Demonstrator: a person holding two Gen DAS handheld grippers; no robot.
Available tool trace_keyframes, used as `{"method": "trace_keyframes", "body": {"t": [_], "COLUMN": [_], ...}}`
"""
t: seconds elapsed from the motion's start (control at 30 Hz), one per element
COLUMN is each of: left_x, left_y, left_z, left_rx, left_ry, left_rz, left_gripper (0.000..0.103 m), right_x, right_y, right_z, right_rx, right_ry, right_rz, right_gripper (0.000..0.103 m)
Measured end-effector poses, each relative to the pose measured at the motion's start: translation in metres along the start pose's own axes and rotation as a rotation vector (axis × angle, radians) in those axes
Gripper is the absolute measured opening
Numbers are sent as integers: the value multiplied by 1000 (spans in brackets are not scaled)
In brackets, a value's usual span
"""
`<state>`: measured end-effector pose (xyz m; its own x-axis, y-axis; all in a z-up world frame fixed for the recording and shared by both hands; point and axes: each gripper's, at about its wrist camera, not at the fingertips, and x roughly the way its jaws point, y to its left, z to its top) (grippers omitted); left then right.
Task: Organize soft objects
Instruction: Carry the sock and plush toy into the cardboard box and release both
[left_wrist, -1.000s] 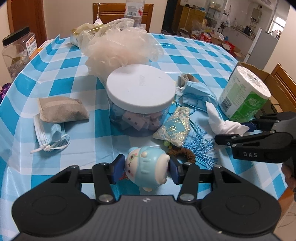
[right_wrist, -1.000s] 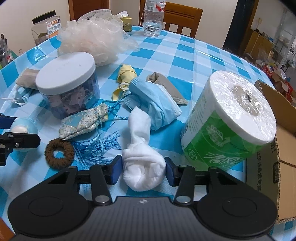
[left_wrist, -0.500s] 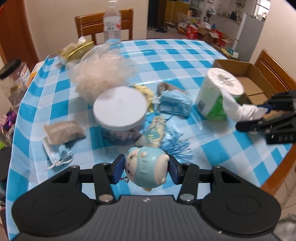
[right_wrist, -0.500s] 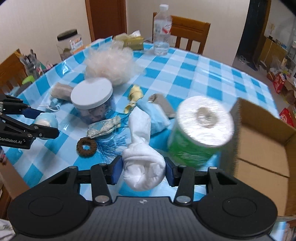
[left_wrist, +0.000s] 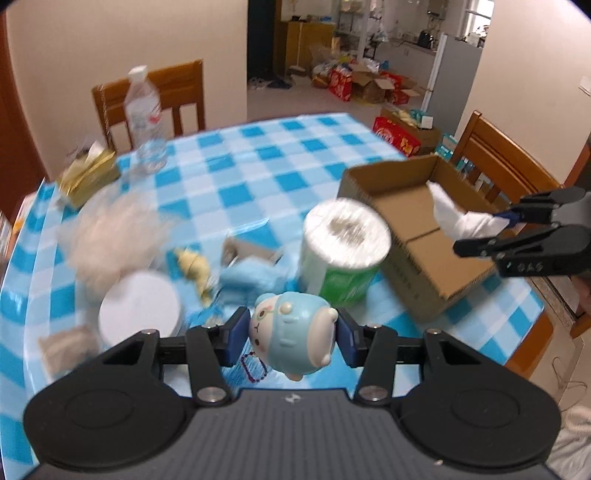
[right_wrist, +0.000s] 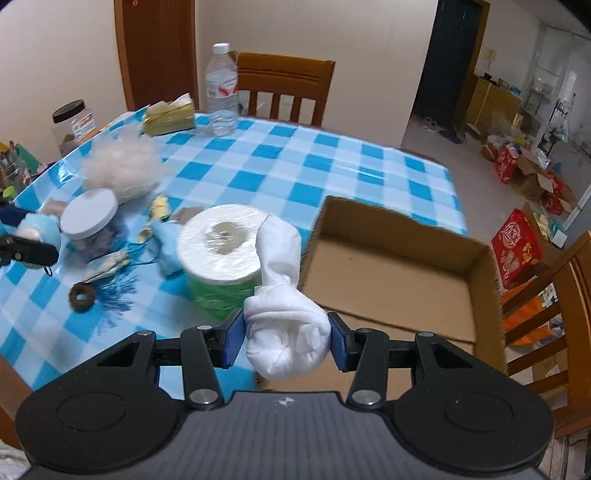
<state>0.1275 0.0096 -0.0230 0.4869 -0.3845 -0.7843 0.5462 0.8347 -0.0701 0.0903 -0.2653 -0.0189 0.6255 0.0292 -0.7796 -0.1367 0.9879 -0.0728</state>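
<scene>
Right claw (right_wrist: 287, 338): holds white sock (right_wrist: 284, 332); box (right_wrist: 391, 280) just ahead, nearer this claw
Left claw (left_wrist: 291, 341): holds blue toy (left_wrist: 291, 338); box far right

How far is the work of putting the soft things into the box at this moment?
Done: nothing, the cardboard box looks empty. In hand: the right gripper holds the white cloth bundle near the box edge; the left gripper grips the blue plush toy. Left on the table: mesh sponge, blue face mask, brown hair tie.
</scene>
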Motion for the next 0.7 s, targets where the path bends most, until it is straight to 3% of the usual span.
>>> {"method": "trace_keyframes", "body": {"t": [0.13, 0.17, 0.2, 0.27, 0.47, 0.7], "left_x": [6, 7, 9, 13, 32, 67], "left_y": [-25, -31, -37, -50, -86, -127], "left_z": [25, 30, 36, 47, 82, 124], "left_rx": [29, 33, 41, 55, 94, 156], "left_ry": [-34, -40, -49, -62, -90, -100], "left_rz": [3, 5, 2, 5, -7, -49], "left_gripper": [48, 48, 48, 48, 49, 49], "right_x": [8, 11, 13, 16, 15, 0], "right_y": [-22, -26, -31, -36, -44, -58], "right_z": [-2, -4, -6, -10, -26, -41], "right_rx": [13, 19, 27, 26, 27, 64], "right_ry": [-12, -14, -14, -22, -18, -50], "right_rz": [-6, -3, 7, 34, 92, 90], "right_gripper": [54, 61, 77, 92, 97, 103]}}
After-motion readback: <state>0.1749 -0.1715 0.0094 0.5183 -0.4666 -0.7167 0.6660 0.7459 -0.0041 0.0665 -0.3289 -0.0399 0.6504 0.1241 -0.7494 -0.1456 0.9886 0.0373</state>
